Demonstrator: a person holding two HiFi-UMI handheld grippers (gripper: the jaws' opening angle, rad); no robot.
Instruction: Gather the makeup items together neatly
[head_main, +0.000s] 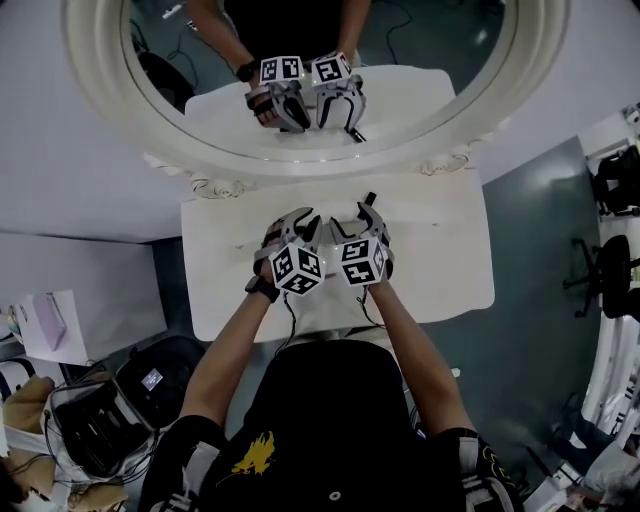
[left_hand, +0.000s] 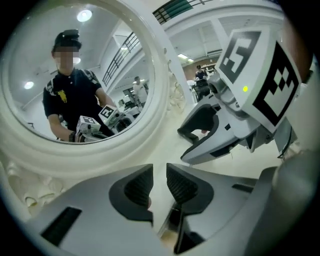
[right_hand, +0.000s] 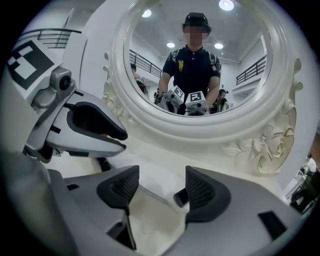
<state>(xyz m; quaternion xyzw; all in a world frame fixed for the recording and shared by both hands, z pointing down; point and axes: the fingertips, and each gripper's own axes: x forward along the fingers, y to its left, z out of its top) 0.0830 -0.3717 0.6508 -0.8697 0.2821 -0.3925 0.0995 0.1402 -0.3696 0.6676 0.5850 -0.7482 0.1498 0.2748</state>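
Note:
My two grippers hover side by side over the middle of the white dressing table (head_main: 440, 250). The left gripper (head_main: 303, 222) has its jaws (left_hand: 159, 180) drawn to a narrow slit. A slim pale thing (left_hand: 172, 220) shows low in that slit; whether the pads press on it is hidden. The right gripper (head_main: 362, 212) stands about half open (right_hand: 162, 187). Between its jaws a thin pale stick with a black end (right_hand: 181, 196) appears to lie on the table, the black end close beside the right pad. That black end (head_main: 369, 199) pokes out past the fingertips in the head view.
A large oval mirror in an ornate white frame (head_main: 110, 110) stands at the back of the table and reflects both grippers. Its carved rim (right_hand: 270, 145) is close ahead. The table's front edge is at my body. Bags (head_main: 110, 410) lie on the floor left, office chairs (head_main: 615, 265) right.

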